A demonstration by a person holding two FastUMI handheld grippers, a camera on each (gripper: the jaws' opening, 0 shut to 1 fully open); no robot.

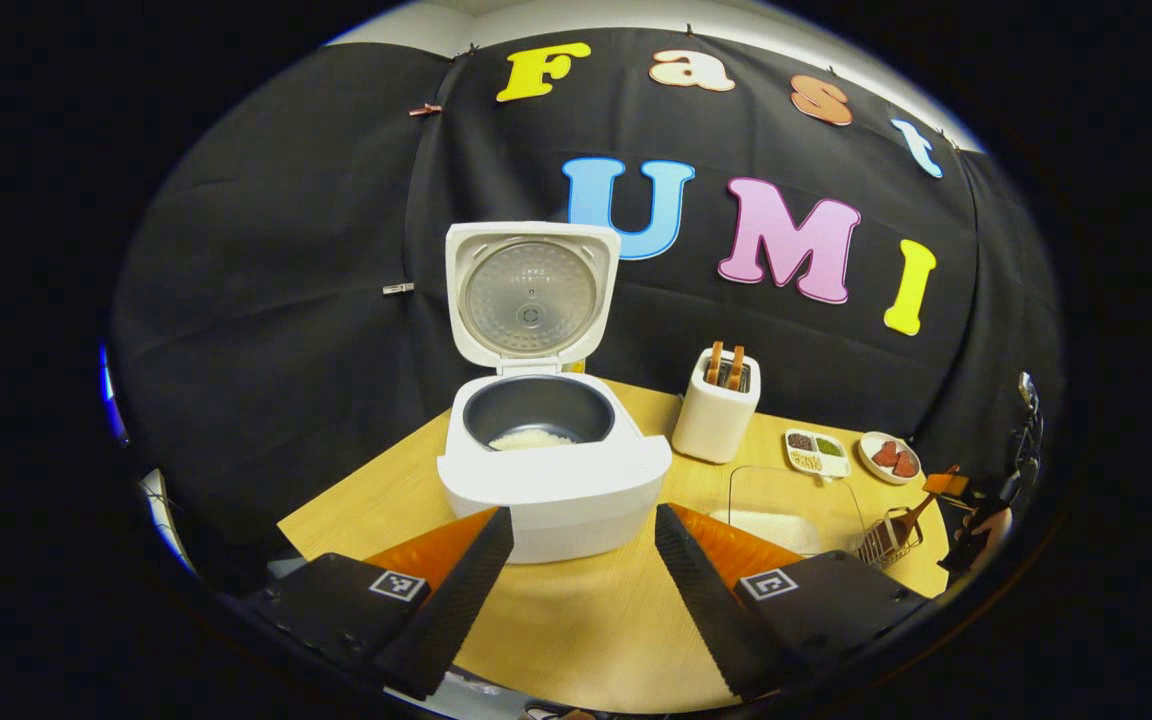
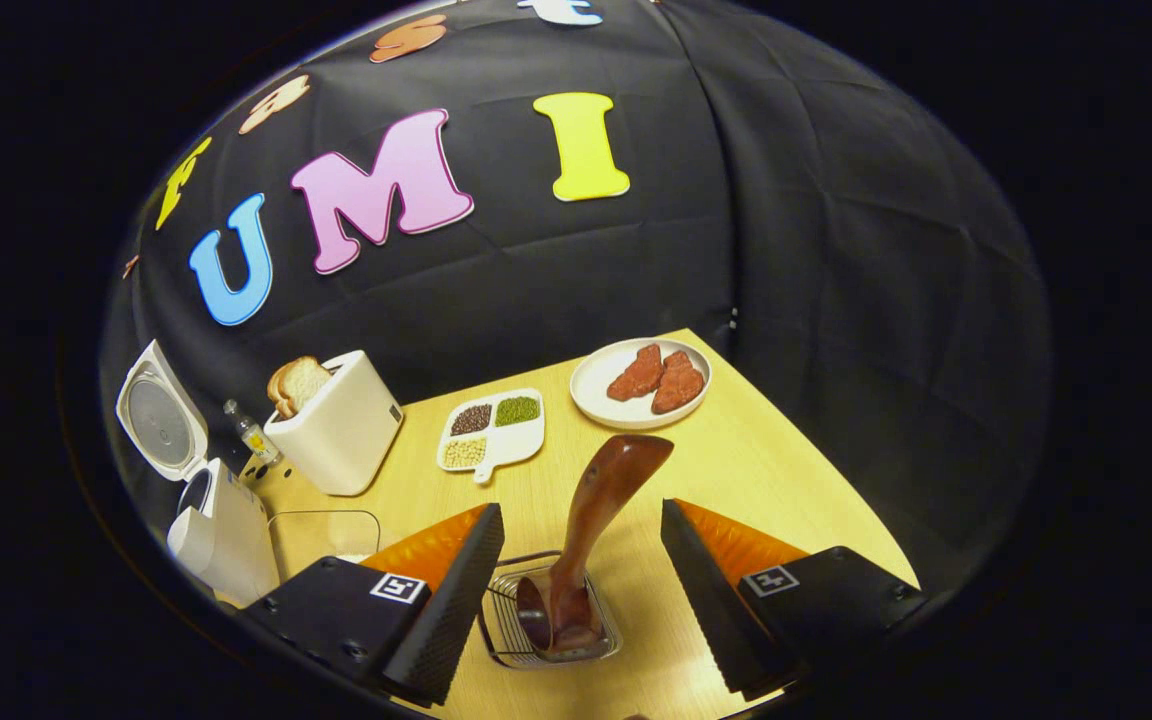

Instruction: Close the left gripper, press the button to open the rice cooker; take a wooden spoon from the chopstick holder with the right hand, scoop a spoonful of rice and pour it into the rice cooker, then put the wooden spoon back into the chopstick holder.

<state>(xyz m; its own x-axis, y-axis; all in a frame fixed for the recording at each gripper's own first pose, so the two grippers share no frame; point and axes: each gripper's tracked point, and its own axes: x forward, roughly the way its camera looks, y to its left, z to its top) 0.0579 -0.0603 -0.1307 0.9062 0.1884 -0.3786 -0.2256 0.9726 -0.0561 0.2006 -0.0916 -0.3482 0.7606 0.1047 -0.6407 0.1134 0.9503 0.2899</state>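
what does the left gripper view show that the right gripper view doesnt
Left gripper view alone: the rice lying in the cooker's inner pot, and the left gripper with jaws open before the rice cooker.

Right gripper view alone: the right gripper, jaws open either side of the wooden spoon, which stands bowl-down in the wire chopstick holder; also a small bottle.

Both: open cooker, toaster, clear rice container, divided dish, plate.
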